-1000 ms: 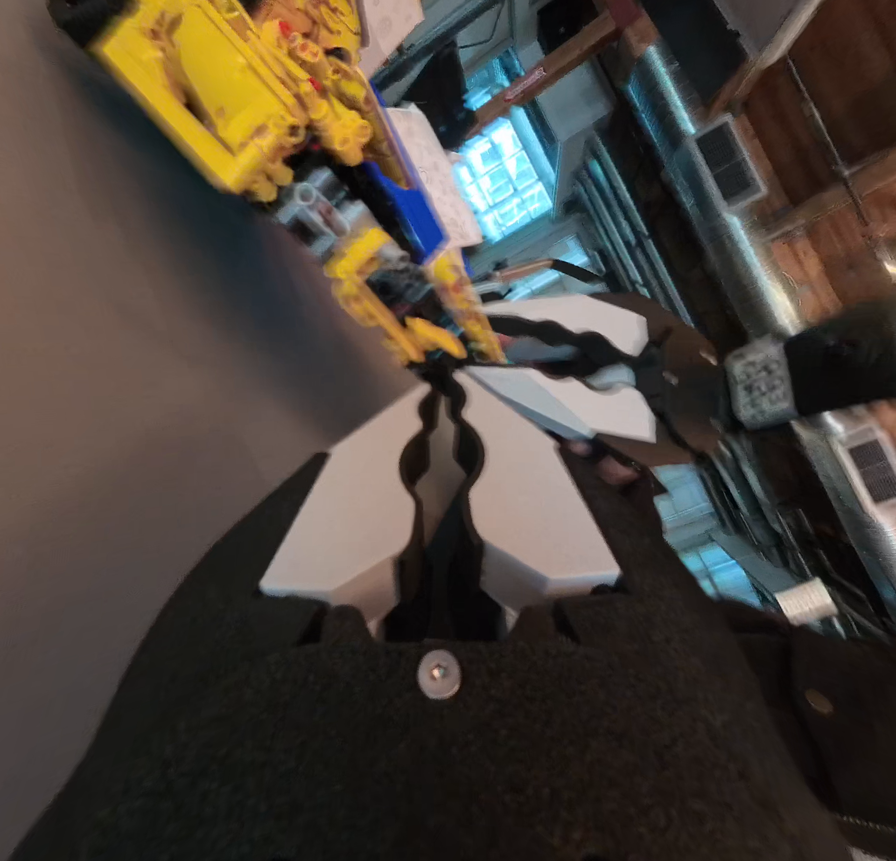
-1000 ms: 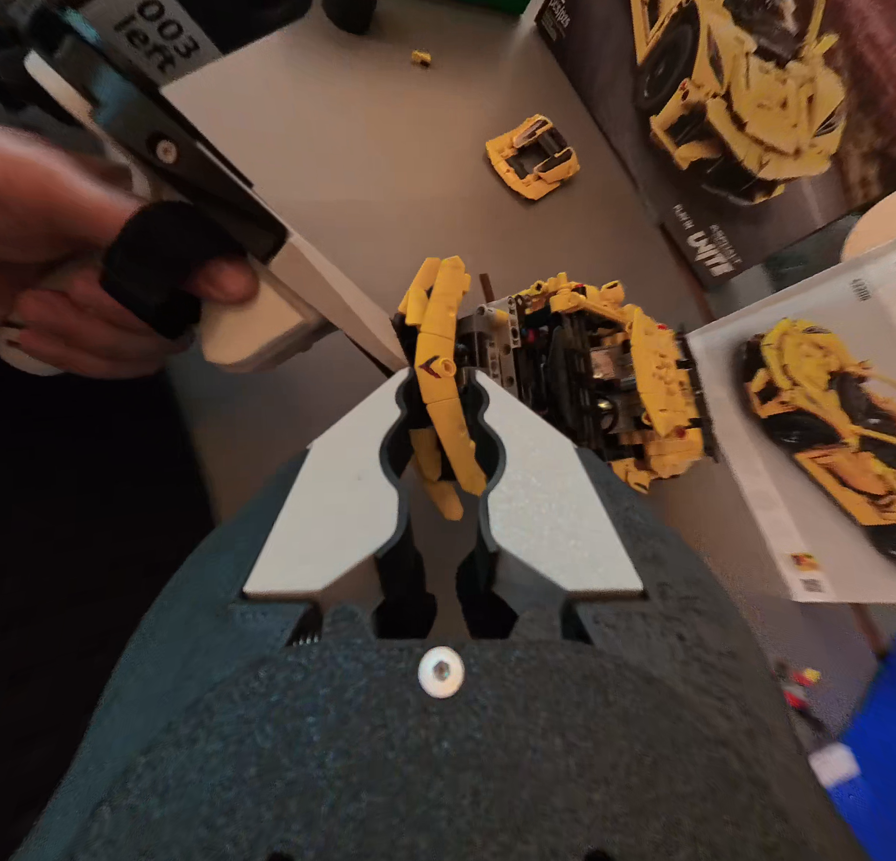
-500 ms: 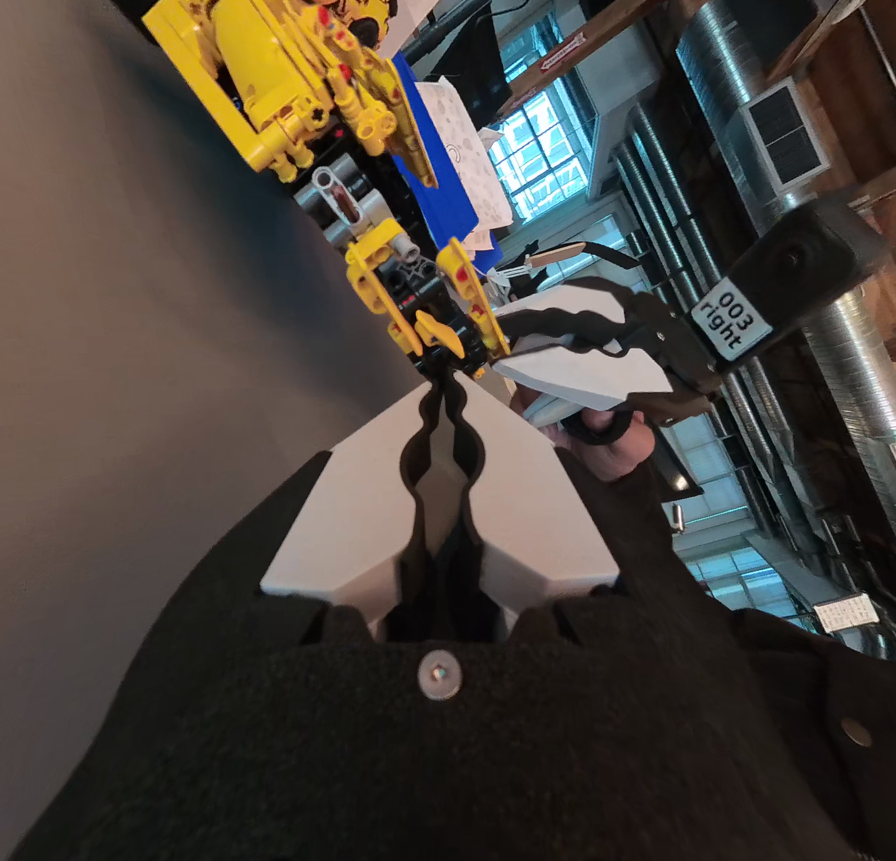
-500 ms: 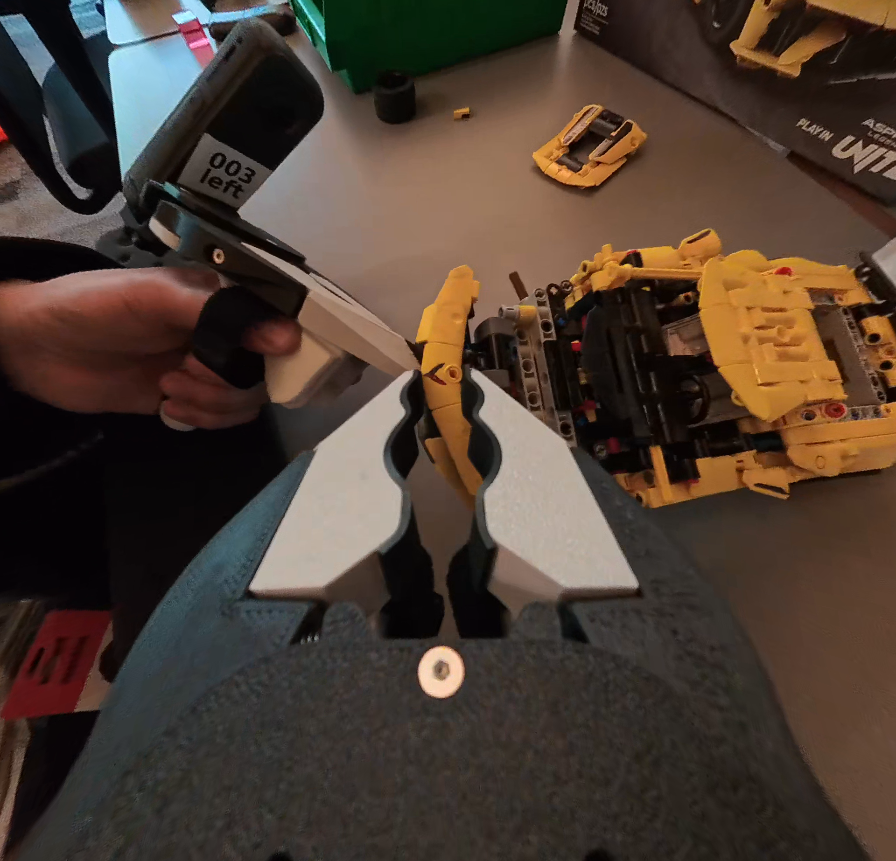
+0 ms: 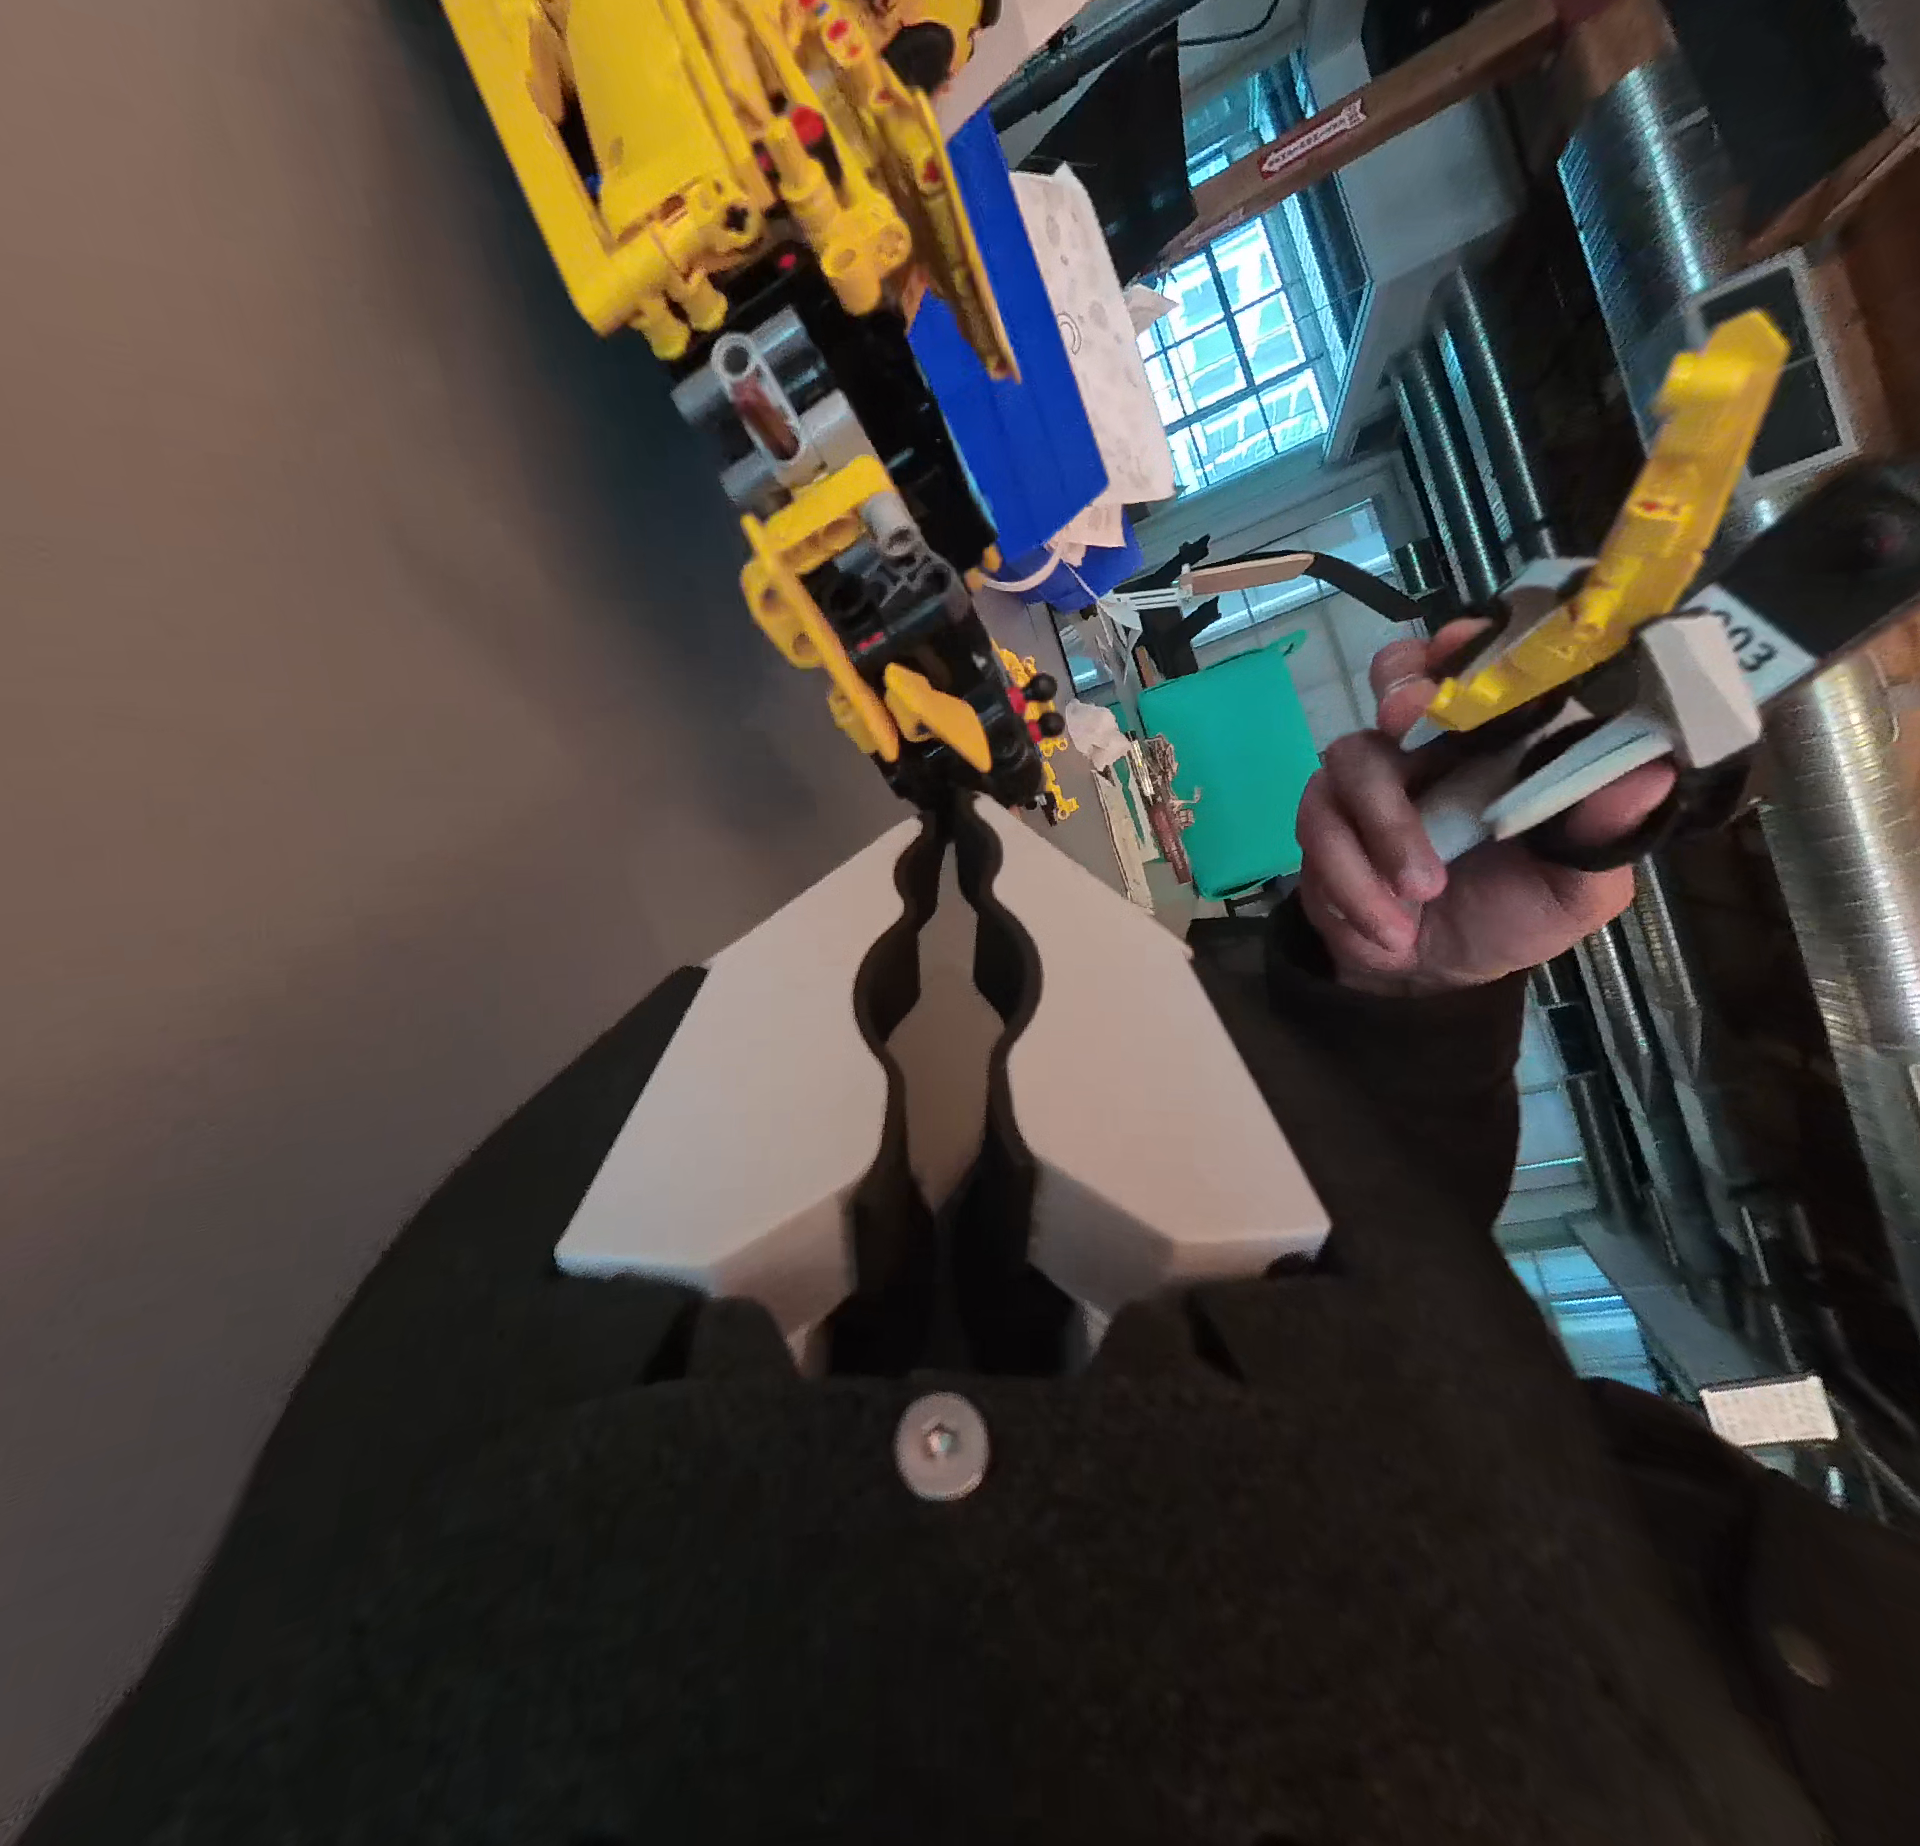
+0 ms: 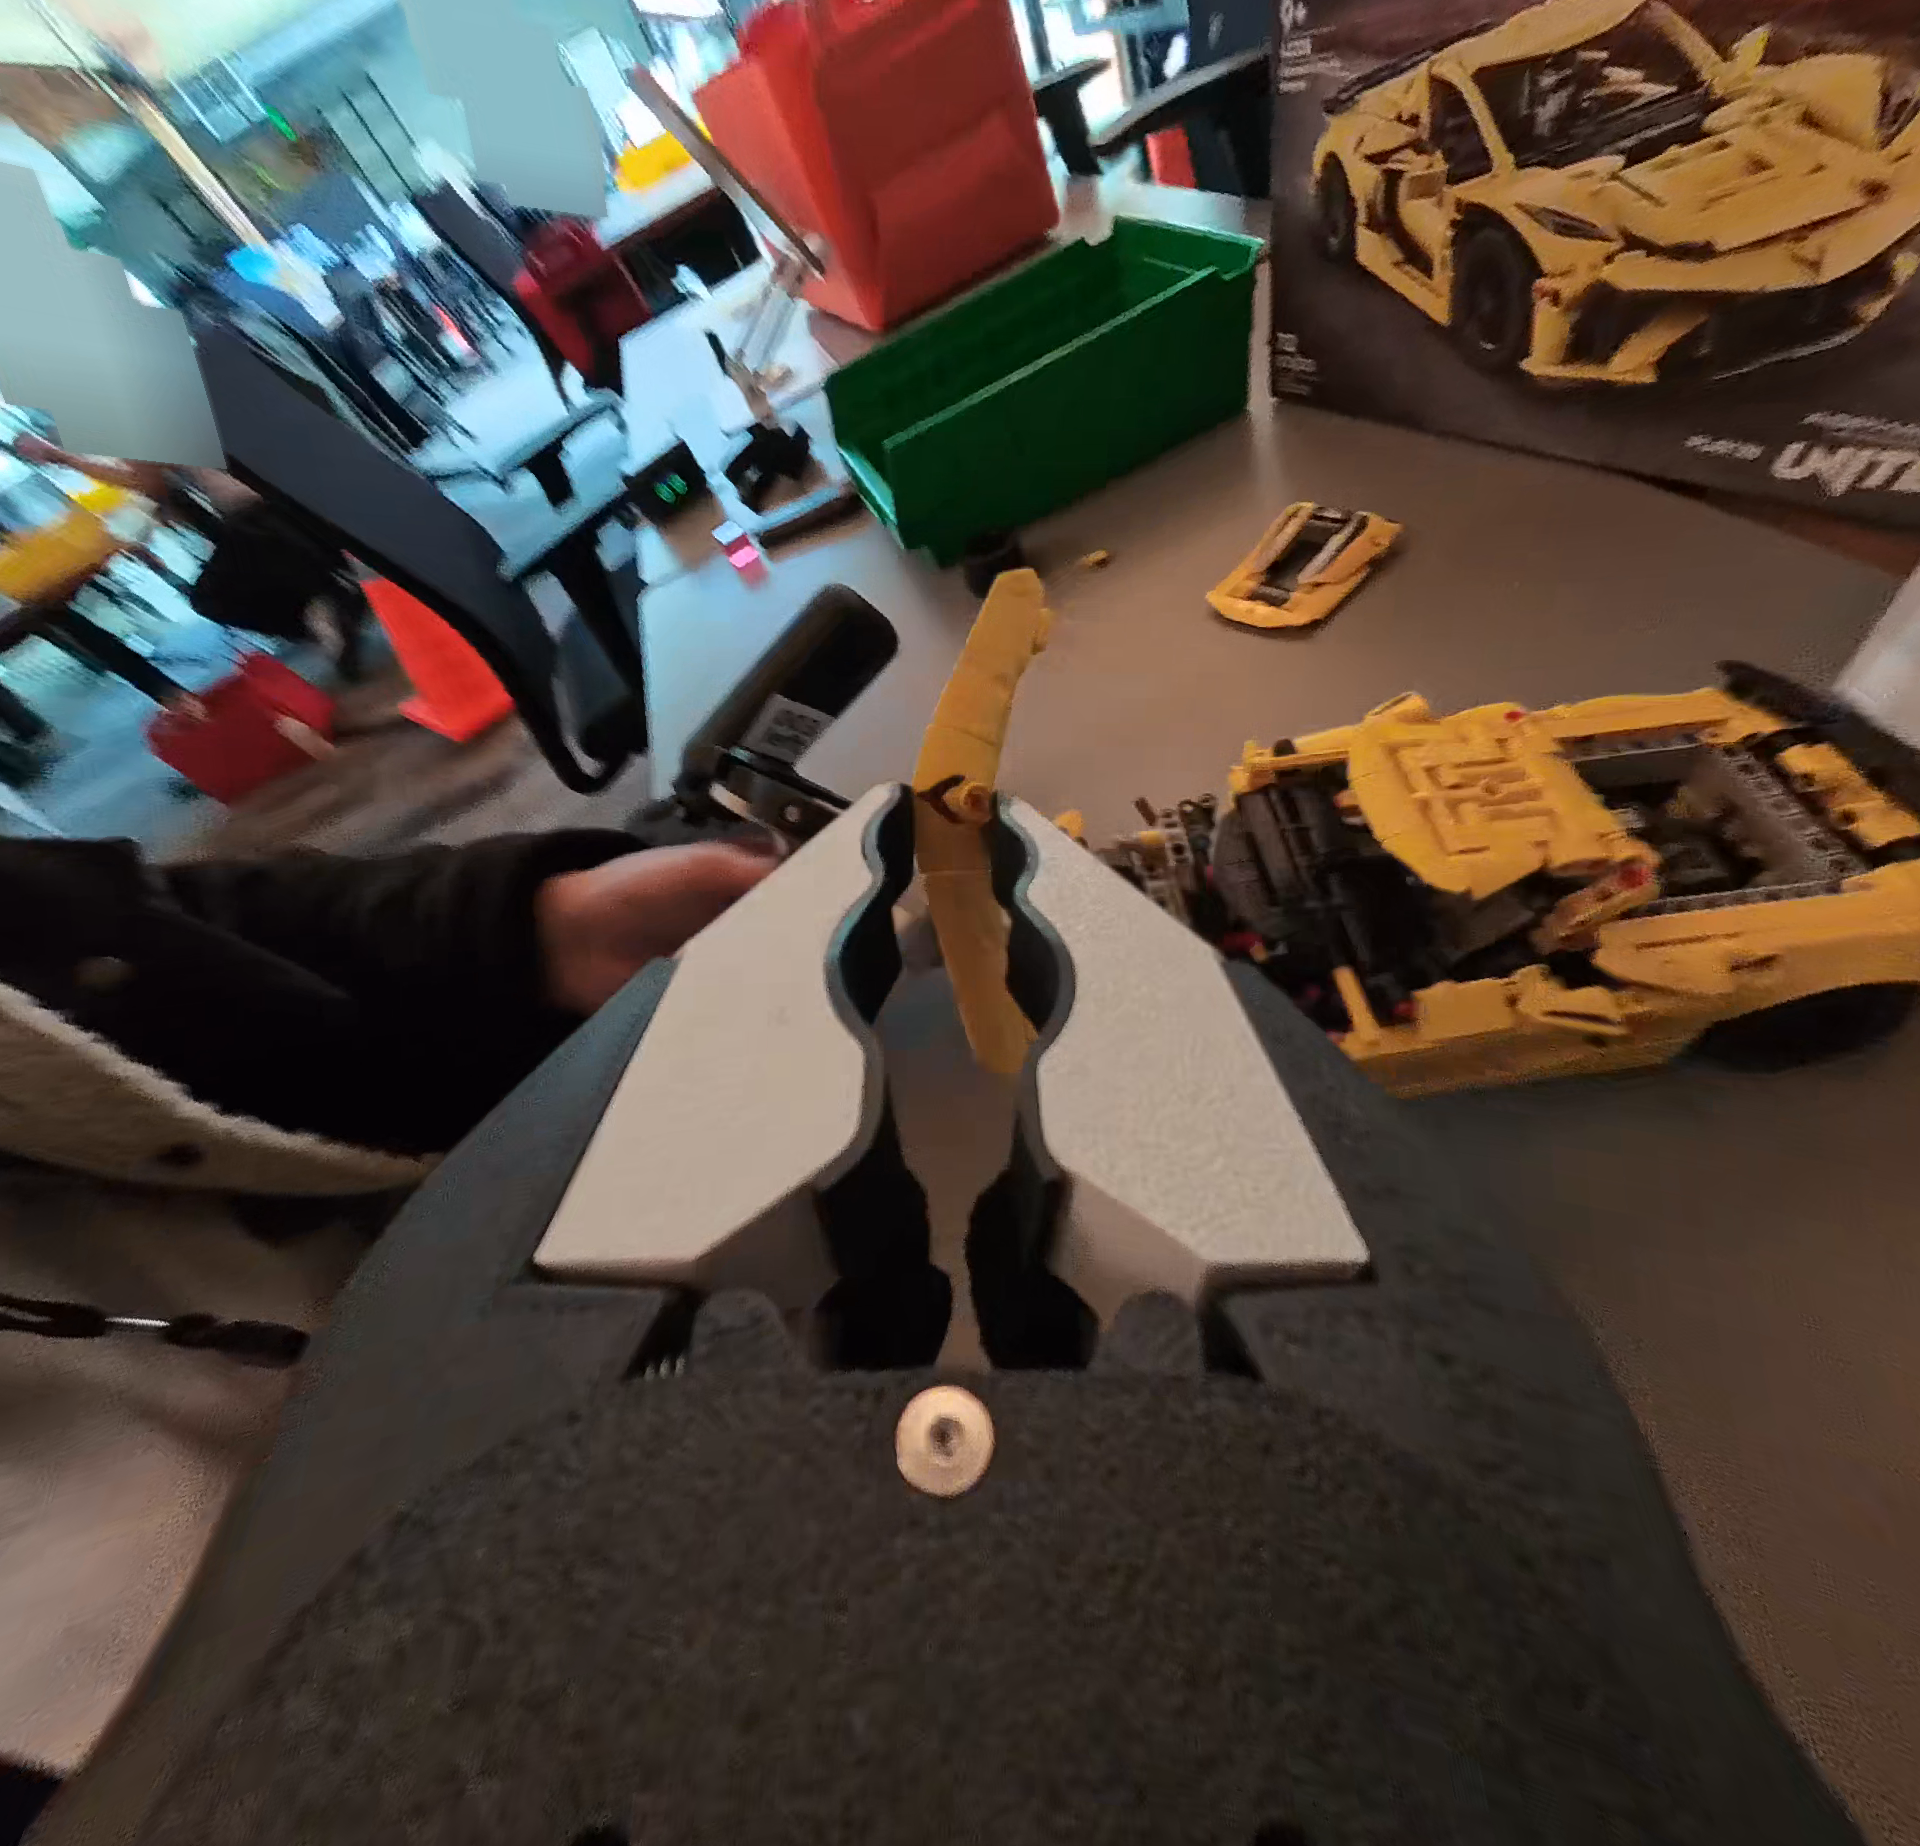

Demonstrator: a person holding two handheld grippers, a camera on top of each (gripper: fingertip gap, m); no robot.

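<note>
Presently we log our right gripper (image 6: 951, 830) clenched on a yellow brick panel (image 6: 971, 809). Our left gripper (image 5: 951, 825) pinches the yellow brick car (image 5: 894, 653) at its black end. Its printed box (image 6: 1600, 196) stands behind.

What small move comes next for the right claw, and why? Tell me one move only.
Probably carry the yellow panel piece aside and set it on bare table. The right claw is shut on it, lifted clear of the yellow brick car. The left claw is shut on the car's black front end, so the car looks held steady.
</note>
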